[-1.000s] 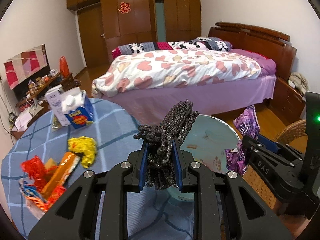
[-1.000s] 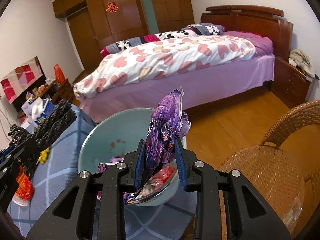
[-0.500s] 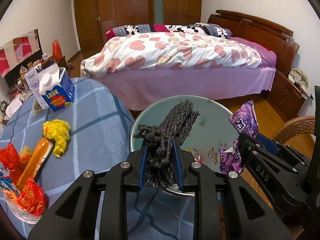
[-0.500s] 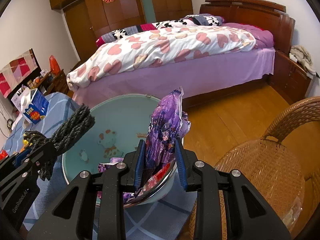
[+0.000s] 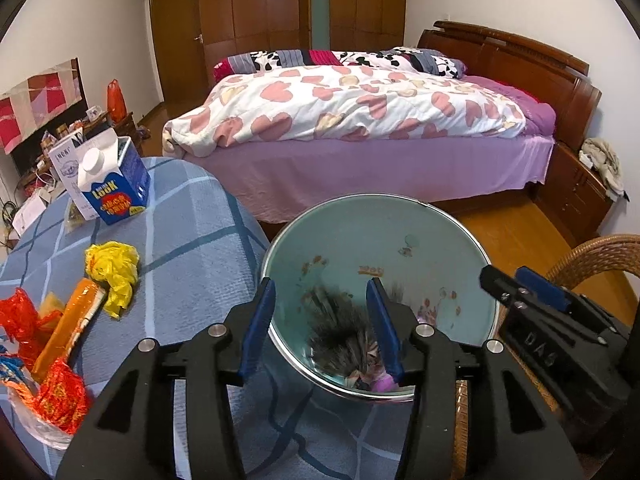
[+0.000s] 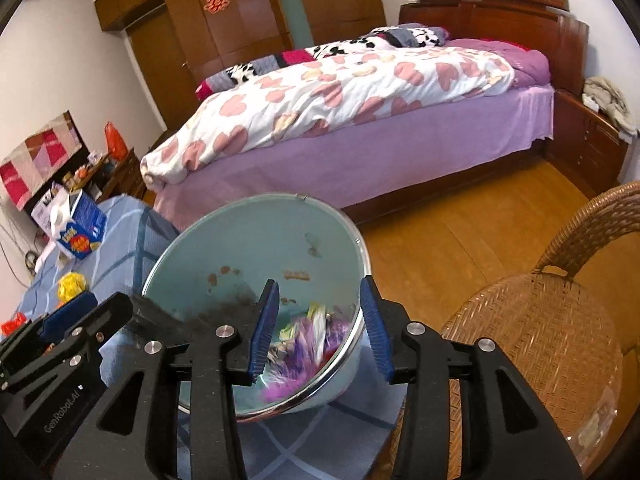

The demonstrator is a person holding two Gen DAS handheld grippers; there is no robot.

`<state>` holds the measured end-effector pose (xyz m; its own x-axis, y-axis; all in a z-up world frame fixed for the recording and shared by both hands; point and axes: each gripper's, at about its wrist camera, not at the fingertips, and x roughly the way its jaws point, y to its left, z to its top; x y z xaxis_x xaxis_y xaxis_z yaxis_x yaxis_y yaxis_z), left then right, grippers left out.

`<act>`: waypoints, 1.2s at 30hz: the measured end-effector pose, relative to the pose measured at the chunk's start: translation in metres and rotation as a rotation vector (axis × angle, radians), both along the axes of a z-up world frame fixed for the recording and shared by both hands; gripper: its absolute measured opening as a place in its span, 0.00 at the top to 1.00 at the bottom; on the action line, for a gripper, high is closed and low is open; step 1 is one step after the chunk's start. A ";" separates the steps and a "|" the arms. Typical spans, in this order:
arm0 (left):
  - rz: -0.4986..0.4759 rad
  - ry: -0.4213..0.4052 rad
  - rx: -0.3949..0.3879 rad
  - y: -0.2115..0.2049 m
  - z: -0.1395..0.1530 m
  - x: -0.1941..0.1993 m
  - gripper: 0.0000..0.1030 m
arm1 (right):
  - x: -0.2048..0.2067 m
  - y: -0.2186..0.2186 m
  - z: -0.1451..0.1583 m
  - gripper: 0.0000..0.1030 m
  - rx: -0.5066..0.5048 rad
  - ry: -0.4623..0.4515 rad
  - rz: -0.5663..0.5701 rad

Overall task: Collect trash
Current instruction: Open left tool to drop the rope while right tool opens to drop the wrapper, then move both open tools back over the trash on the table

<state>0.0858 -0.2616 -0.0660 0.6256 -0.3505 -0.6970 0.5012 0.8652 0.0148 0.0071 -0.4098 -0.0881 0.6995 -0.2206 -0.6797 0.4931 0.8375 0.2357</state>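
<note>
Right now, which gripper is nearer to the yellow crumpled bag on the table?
Left. The left gripper is just right of the yellow bag; the right gripper is farther, beyond the bowl.

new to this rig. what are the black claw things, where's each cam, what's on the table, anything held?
They're hand-held two-finger grippers, one per hand, each with a fisheye camera looking along its fingers. Left gripper and right gripper both hover over the teal bowl, jaws opening, gripping nothing. A blurred dark bundle and a purple wrapper sit in the bowl, seemingly just released. The blue checked tablecloth carries a milk carton, yellow crumpled plastic, an orange packet and red wrappers.
</note>
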 end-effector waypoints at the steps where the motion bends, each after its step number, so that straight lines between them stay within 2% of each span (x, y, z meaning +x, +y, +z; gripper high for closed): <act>1: 0.005 -0.002 0.000 0.001 0.001 0.000 0.50 | -0.001 -0.001 0.001 0.58 0.001 -0.006 -0.006; 3: 0.021 -0.010 0.002 0.003 0.003 -0.001 0.44 | -0.003 -0.001 0.003 0.57 0.000 -0.019 -0.017; 5: 0.037 -0.023 0.009 0.005 0.005 -0.003 0.38 | -0.007 -0.001 0.005 0.50 0.004 -0.038 -0.030; 7: 0.049 -0.038 0.013 0.010 0.009 -0.006 0.31 | -0.013 -0.002 0.008 0.34 0.004 -0.063 -0.049; 9: 0.059 -0.060 0.009 0.018 0.015 -0.010 0.24 | -0.017 0.001 0.013 0.30 -0.011 -0.086 -0.067; 12: 0.071 -0.083 -0.002 0.033 0.025 -0.015 0.16 | -0.019 0.008 0.019 0.29 -0.030 -0.102 -0.061; 18: 0.129 -0.101 -0.016 0.071 0.037 -0.021 0.12 | -0.017 0.031 0.027 0.27 -0.040 -0.107 -0.001; 22: 0.175 -0.117 -0.007 0.098 0.042 -0.024 0.06 | -0.015 0.054 0.033 0.22 -0.028 -0.117 0.057; 33: 0.258 -0.155 0.020 0.163 0.051 -0.033 0.06 | 0.002 0.124 0.046 0.21 -0.024 -0.120 0.228; 36: 0.288 -0.140 0.016 0.187 0.047 -0.034 0.06 | 0.006 0.144 0.047 0.22 -0.042 -0.117 0.281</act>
<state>0.0514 -0.0743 -0.0185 0.7876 -0.1348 -0.6013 0.2276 0.9704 0.0806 0.0131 -0.2662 -0.0411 0.8100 -0.0331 -0.5854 0.2121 0.9473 0.2399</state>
